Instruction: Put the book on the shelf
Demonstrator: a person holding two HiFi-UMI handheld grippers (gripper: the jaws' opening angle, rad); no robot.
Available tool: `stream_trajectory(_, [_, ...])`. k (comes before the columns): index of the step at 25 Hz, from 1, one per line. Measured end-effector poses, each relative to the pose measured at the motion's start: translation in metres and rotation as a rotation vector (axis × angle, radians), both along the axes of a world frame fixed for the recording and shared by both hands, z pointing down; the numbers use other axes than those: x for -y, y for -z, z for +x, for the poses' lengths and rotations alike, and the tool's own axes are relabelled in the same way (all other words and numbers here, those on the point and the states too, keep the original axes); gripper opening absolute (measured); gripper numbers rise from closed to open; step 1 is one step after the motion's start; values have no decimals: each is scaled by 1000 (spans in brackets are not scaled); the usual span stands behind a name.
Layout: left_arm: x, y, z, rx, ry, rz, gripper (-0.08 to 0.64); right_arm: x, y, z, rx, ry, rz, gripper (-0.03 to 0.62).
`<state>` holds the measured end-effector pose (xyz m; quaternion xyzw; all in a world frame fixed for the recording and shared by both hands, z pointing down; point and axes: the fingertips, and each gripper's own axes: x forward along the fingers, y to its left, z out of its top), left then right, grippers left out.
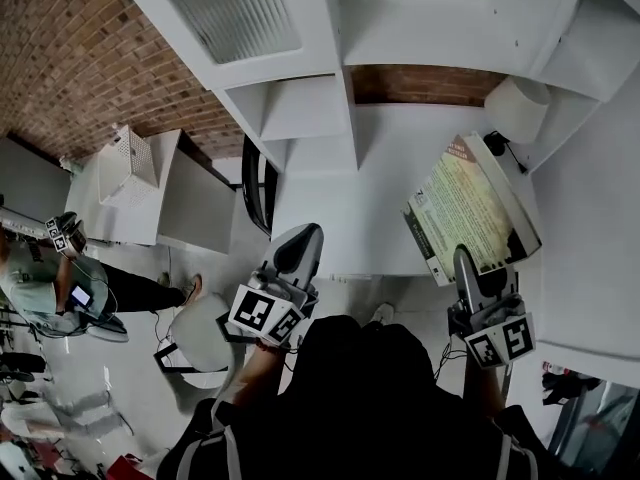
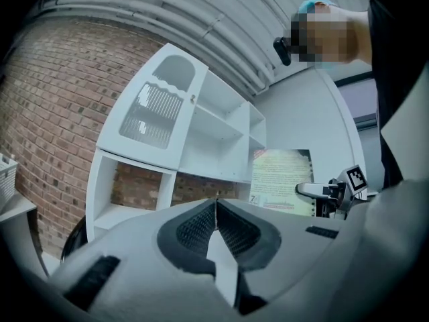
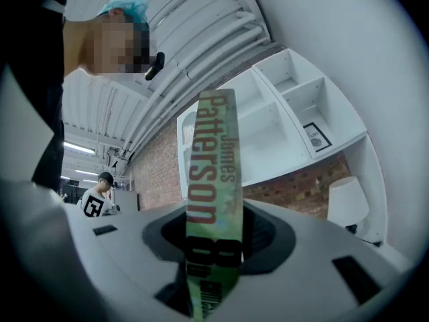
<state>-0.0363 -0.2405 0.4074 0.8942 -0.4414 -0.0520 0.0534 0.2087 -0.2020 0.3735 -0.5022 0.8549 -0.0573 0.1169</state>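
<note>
left claw (image 2: 216, 210): jaws together, nothing between | right claw (image 3: 213, 240): clamped on the spine edge of the James Patterson book (image 1: 468, 208), carried in the air | white shelf unit (image 1: 300, 108): beyond the book | brick wall (image 1: 80, 48): behind

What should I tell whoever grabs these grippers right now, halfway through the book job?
Left gripper: shut, empty.
Right gripper: shut on the book, gripped at its spine end and held in the air.
Shelf: white unit straight ahead; the book isn't in it yet.
Done: book picked up.
Left: carry it to a compartment, set it in, open the gripper.
</note>
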Motion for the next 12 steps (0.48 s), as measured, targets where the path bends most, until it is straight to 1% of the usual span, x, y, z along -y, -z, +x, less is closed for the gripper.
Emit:
stream_trajectory(5, [18,15,-8,22,23,45,20,31,14,-12,-2,48,34,164])
stream_trajectory(12, [40,48,-20,66,37,136,20,64,44,-29,-14,51,90,164])
